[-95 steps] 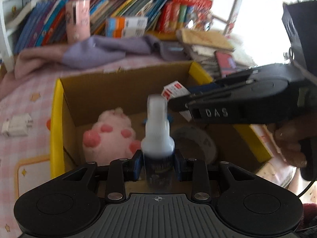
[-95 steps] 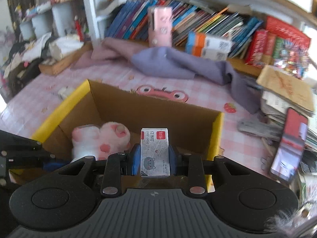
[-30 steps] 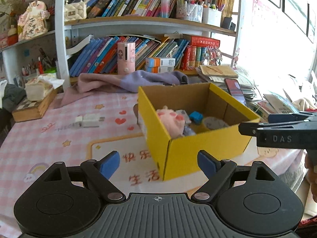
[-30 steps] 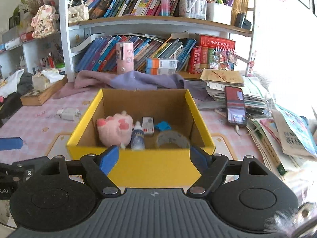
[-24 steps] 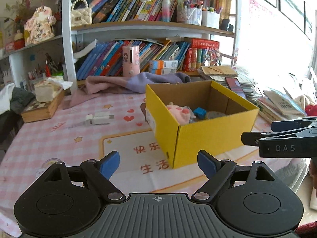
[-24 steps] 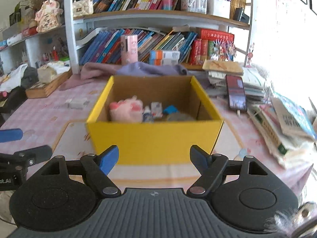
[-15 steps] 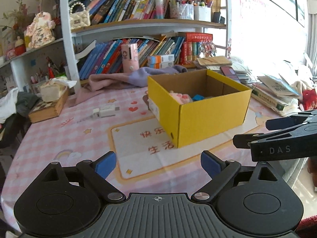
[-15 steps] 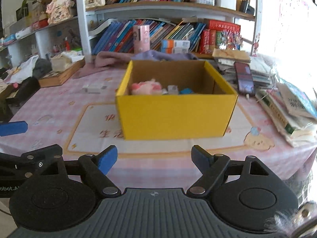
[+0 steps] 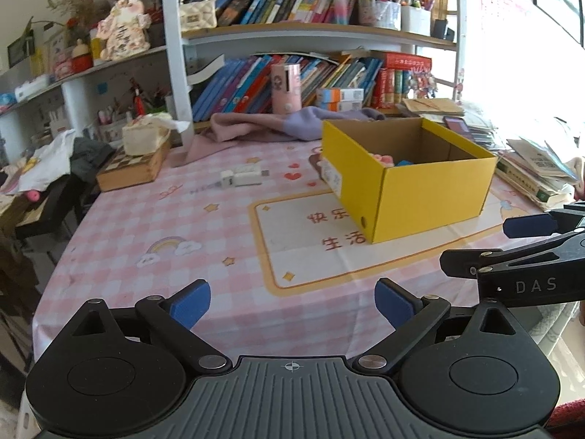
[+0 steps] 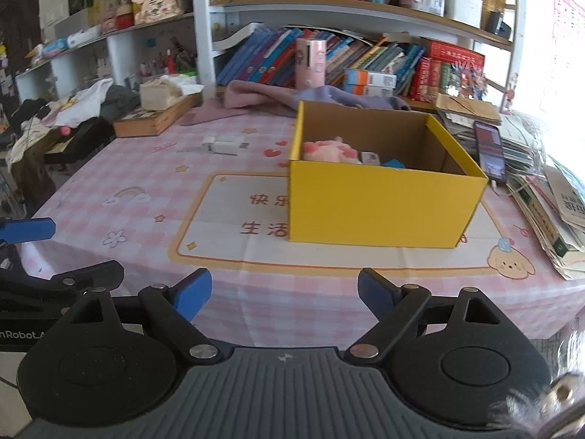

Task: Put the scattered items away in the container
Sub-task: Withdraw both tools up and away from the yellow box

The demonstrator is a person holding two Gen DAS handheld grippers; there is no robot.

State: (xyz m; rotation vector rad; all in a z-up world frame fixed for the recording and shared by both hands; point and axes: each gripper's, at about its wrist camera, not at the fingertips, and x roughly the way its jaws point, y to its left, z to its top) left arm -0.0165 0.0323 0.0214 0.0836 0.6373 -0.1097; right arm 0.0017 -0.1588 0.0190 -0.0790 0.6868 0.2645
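Both jaws wide apart and gripping nothing: left gripper and right gripper held off the near edge of a table under a pink checked cloth with a cream printed panel. On the cloth, right of centre, an open yellow cardboard box with a pink plush toy, a small white carton and a blue piece inside; well to its far left, a small white plug-like block. Beyond, a crumpled lilac-and-pink cloth below white shelves crammed with books; stacked books and a phone at far right.
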